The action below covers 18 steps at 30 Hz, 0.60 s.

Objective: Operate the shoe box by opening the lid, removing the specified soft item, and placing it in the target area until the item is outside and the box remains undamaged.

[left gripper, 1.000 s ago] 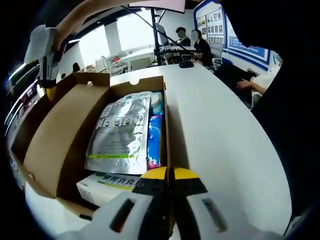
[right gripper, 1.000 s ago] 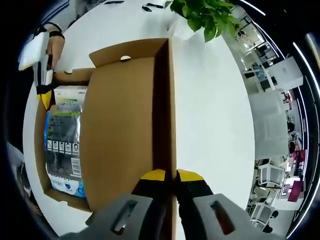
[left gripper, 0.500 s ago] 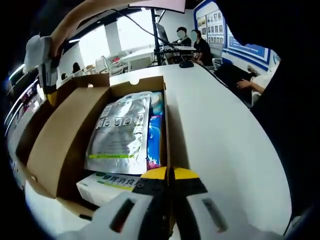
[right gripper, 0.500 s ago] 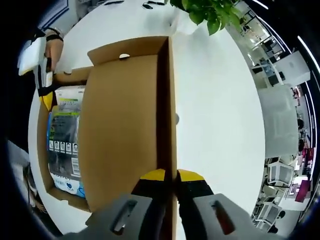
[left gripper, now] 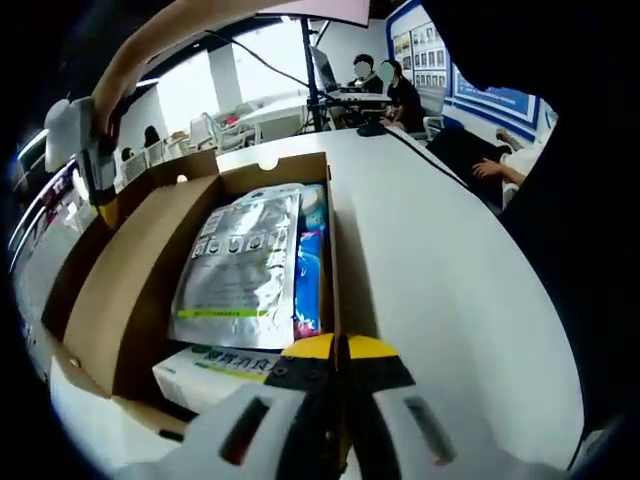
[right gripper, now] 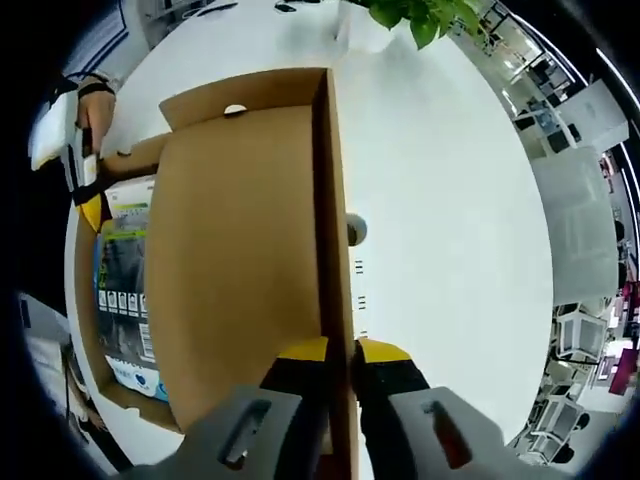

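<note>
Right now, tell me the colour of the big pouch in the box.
Silver pouch with a lime-green stripe; clearest in the left gripper view.

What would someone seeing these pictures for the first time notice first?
Probably the open cardboard shoe box on the white table, with a shiny silver pouch lying inside it. Next, the two grippers: the right gripper pinches the raised lid by its edge, and the left gripper clamps the box's near wall.
</note>
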Each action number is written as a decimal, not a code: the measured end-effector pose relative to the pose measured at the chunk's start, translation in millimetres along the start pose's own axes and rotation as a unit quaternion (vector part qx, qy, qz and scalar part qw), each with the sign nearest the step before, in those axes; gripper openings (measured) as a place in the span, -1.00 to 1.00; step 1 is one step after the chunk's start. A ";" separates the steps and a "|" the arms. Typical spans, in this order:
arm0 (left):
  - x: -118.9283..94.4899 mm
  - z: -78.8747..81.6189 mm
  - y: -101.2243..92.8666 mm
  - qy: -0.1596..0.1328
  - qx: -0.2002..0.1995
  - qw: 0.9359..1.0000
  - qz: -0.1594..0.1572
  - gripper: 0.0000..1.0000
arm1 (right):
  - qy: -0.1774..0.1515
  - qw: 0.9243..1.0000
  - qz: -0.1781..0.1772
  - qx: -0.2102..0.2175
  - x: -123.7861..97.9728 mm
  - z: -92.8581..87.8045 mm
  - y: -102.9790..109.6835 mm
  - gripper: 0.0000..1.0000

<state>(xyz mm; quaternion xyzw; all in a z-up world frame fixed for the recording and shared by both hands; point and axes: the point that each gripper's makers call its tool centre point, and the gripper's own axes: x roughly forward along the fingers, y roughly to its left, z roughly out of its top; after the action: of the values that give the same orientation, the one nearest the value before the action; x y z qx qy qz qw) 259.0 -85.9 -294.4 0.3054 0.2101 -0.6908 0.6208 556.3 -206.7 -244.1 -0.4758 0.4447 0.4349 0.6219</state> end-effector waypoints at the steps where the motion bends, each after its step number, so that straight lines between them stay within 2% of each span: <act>1: 0.0 0.0 0.0 0.000 0.000 1.000 0.000 -0.97 | 0.001 1.000 0.001 0.001 1.1 0.2 0.5 -0.87; 18: -1.2 -0.7 -0.4 0.001 0.001 1.000 0.001 -0.97 | 0.009 1.000 0.005 0.013 16.2 -1.6 3.7 -0.81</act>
<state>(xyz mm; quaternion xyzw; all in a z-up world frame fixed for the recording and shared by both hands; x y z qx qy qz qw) 258.7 -84.5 -294.1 0.3068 0.2099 -0.6901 0.6210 556.2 -205.7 -260.8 -0.4693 0.4580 0.4278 0.6221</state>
